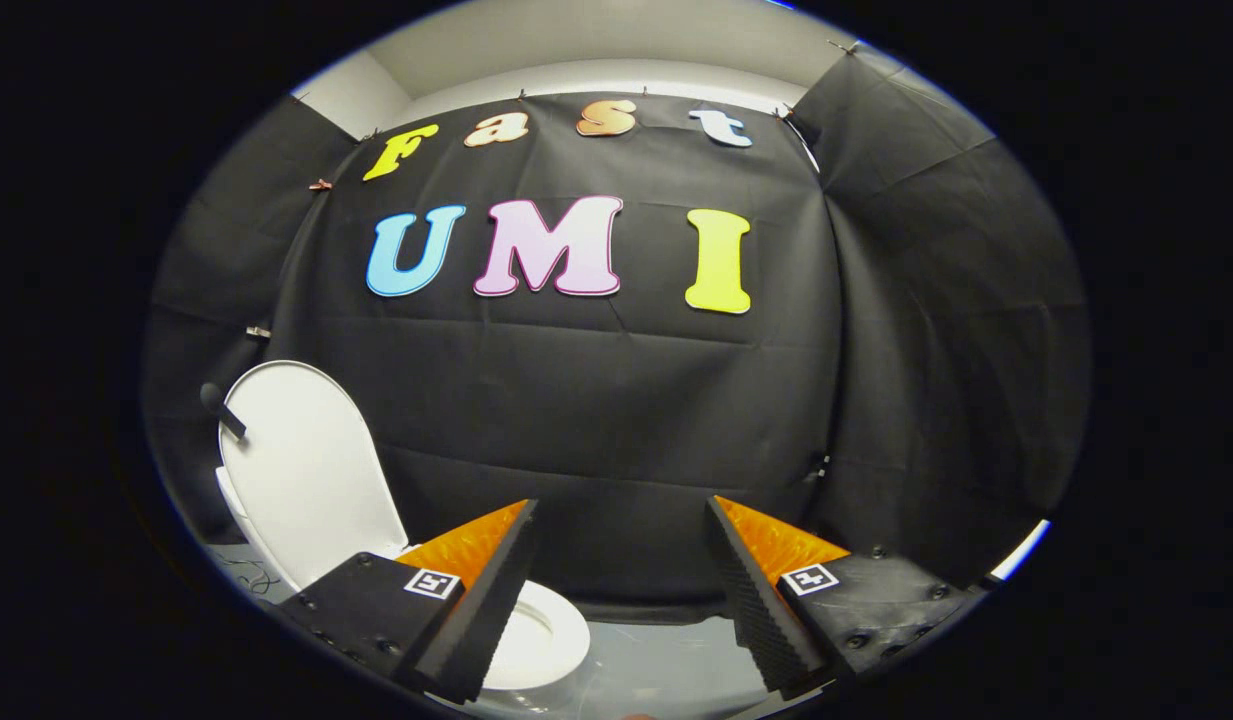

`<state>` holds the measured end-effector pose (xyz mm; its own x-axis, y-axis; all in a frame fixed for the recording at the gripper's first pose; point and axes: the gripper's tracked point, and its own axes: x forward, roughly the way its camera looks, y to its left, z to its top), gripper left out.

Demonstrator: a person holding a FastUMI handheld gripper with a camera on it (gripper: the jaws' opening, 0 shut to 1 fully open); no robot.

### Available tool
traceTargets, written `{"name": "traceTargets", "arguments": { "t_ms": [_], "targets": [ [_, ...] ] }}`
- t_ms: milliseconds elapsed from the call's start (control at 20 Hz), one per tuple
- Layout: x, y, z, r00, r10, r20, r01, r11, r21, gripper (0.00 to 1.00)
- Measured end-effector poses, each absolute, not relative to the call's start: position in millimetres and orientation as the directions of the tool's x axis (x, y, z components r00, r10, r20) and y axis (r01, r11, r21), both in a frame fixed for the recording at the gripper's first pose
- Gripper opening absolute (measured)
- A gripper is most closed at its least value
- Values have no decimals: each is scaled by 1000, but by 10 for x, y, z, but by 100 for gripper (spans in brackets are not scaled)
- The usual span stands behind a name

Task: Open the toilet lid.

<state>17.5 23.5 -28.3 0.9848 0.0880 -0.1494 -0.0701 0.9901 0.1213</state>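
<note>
Gripper view puts my fingers (621, 520) nearest, spread wide apart with nothing between them. Just beyond my left finger sits the toilet bowl (551, 640), its rim partly hidden behind that finger, standing on the pale floor (666, 665). Further back on the same side, the toilet lid (306, 470) stands raised, near upright and tilted a little, already open. A small dark handle (221, 408) sticks out near its top edge. Behind everything hangs the black cloth wall (596, 420).
</note>
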Motion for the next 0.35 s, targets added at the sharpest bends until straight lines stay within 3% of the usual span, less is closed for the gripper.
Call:
{"name": "traceTargets", "arguments": {
  "t_ms": [350],
  "targets": [
    [172,150,-304,988,65,-139,-56,996,68,100]
  ]
}}
